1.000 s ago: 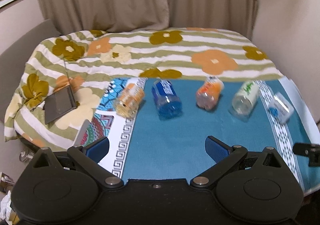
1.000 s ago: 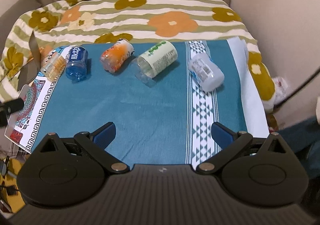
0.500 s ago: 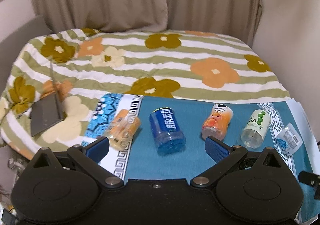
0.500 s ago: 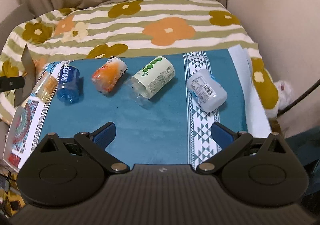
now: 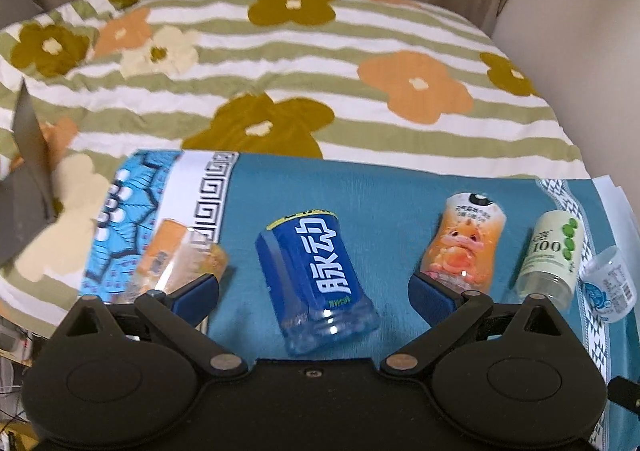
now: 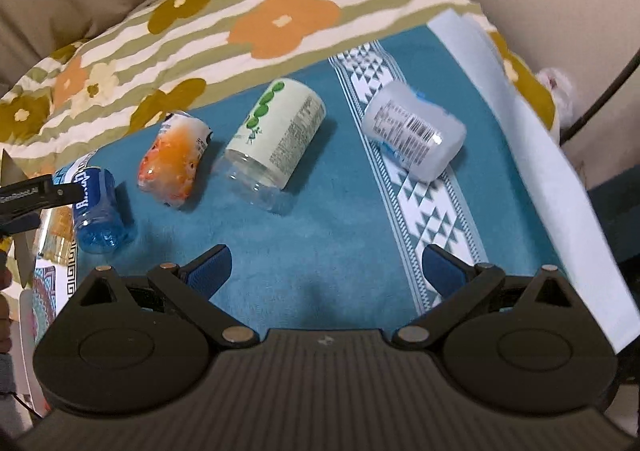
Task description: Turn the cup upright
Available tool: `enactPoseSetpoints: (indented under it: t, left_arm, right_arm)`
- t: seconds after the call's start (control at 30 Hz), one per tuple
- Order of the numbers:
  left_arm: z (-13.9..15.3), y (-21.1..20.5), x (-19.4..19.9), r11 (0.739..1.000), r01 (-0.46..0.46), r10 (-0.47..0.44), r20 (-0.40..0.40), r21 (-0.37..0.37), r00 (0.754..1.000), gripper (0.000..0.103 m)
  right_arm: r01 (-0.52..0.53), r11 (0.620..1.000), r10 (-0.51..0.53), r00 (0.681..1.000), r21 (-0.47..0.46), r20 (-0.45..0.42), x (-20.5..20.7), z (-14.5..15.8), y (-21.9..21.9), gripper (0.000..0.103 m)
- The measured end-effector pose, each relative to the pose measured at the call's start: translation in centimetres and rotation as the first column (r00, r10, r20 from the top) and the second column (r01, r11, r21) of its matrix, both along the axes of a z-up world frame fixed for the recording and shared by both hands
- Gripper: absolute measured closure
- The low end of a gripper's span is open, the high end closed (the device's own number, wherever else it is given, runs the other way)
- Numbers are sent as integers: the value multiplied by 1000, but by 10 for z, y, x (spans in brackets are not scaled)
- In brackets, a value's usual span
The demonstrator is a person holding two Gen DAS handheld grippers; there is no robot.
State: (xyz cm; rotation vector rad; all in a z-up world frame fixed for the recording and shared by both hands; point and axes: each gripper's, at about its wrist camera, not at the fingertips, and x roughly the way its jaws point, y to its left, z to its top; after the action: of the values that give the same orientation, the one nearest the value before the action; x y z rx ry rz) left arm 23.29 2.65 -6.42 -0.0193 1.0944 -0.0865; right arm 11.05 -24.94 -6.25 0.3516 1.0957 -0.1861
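Lying on its side, blue cup (image 5: 316,283) points its mouth toward the wide-spread left gripper (image 5: 314,297); right gripper (image 6: 326,271) wide too

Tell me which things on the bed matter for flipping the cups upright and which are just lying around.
For the job:
blue cup, on its side between the open left gripper fingers
orange cup
peach cup
green-label cup
white cup
right gripper, open

Lying about:
teal cloth
floral quilt
grey panel
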Motion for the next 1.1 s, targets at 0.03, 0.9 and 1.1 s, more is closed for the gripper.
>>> enactPoseSetpoints:
  t: [0.03, 0.9, 1.1]
  left_arm:
    - [-5, 0, 4, 1000, 0, 0, -12, -5, 1000, 3]
    - [-19, 5, 19, 998, 4, -8, -50, -69, 999, 34]
    - [3, -4, 0, 997, 21, -22, -23, -76, 999, 34]
  right_arm:
    - [0, 1000, 0, 1000, 2, -11, 2, -3, 2, 0]
    - [-108, 993, 106, 993, -52, -44, 24, -20, 34, 0]
    - [-127, 990, 127, 992, -59, -10, 13, -7, 28, 0]
